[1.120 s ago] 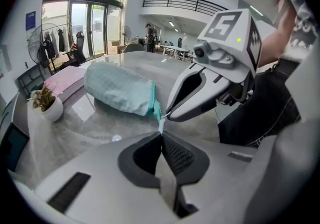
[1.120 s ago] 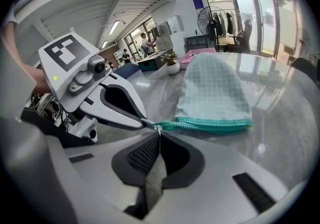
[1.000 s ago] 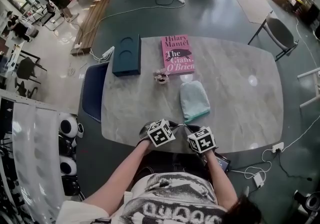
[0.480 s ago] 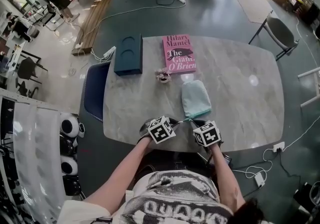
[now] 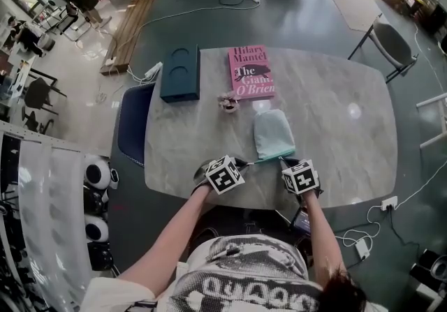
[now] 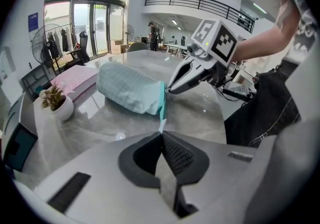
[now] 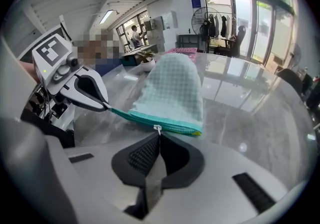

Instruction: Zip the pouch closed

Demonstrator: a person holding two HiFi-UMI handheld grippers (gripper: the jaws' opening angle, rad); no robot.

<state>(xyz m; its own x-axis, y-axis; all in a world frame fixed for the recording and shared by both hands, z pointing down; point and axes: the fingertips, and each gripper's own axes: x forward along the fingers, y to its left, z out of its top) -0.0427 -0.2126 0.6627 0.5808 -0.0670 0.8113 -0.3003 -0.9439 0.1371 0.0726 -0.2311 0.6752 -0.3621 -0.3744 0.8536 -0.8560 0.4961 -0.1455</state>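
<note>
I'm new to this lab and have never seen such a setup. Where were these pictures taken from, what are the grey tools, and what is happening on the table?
There is no robot here. A person holds a tool in each hand, and each tool ends in a two-jaw claw. The head view comes from a camera on the person's head, looking steeply down. The two gripper views come from cameras riding on the tools, each looking along its own jaws.

On the marble table lie a pink book, a dark blue box, a small potted plant and a pale teal pouch.

The left claw is shut on the end of the pouch's zip edge. The right claw is shut on the zipper pull, apparently to draw the zip closed.
</note>
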